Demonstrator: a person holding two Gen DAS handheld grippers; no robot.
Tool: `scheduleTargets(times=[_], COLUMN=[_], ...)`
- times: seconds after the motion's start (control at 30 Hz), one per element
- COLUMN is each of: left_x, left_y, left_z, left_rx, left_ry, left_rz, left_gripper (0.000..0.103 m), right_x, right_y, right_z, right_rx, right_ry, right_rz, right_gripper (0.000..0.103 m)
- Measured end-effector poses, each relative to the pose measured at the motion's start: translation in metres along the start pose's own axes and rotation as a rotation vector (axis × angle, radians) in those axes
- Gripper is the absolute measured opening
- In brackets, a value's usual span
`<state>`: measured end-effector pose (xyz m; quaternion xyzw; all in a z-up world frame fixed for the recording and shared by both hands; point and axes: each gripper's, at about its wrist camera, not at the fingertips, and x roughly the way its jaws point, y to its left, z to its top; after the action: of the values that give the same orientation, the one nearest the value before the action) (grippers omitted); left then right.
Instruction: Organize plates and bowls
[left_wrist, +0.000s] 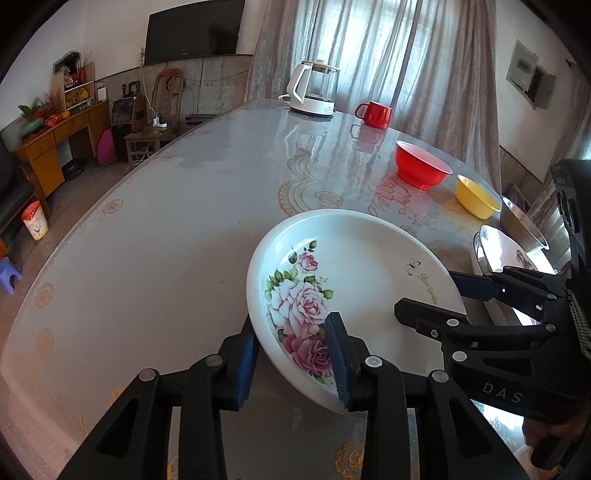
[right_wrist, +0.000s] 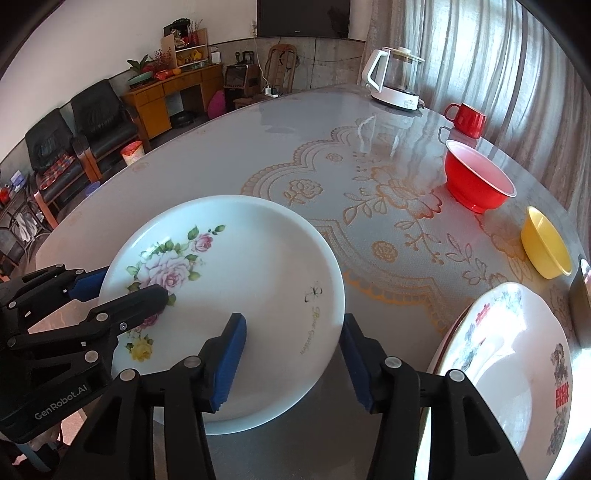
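Glossy lace-patterned table (right_wrist: 229, 155), kettle (right_wrist: 397, 79), red mug (right_wrist: 467, 120), red bowl (right_wrist: 476, 182), yellow bowl (right_wrist: 546, 247)

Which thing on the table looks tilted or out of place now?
The rose plate is tilted, its left rim clamped in the left tongs and raised off the table. Nothing looks spilled or broken.

A home living and dining room was shown: a lace-patterned table (right_wrist: 369, 229) with a kettle (right_wrist: 397, 79) at one o'clock, black armchairs (right_wrist: 92, 129) at ten o'clock, a wall television (right_wrist: 303, 16) at twelve, and curtains (right_wrist: 498, 74) at two.
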<state>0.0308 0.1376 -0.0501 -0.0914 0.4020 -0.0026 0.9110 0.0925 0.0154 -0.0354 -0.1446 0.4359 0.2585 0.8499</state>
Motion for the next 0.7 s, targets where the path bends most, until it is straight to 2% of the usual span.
scheduleTargets(times=[0.33, 0.57, 0.7], left_x=[-0.0016, -0.002, -0.0014], left_y=[-0.0005, 0.0071, 0.0042], left_z=[-0.0014, -0.0007, 0.0], left_rx=[-0.01, -0.057, -0.047], left_ry=[-0.005, -0.013, -0.015], left_rz=[-0.003, -0.052, -0.038], left_gripper=[0.035, 0.035, 0.035], right_x=[-0.0006, -0.0007, -0.0007], right_y=[0.0023, 0.0033, 0.0049], right_z=[-0.0035, -0.0037, -0.0036], right_rx=[-0.005, 0.003, 0.005], right_ry=[-0.007, -0.025, -0.025], right_rz=[-0.009, -0.025, -0.03], right_gripper=[0.054, 0.054, 0.054])
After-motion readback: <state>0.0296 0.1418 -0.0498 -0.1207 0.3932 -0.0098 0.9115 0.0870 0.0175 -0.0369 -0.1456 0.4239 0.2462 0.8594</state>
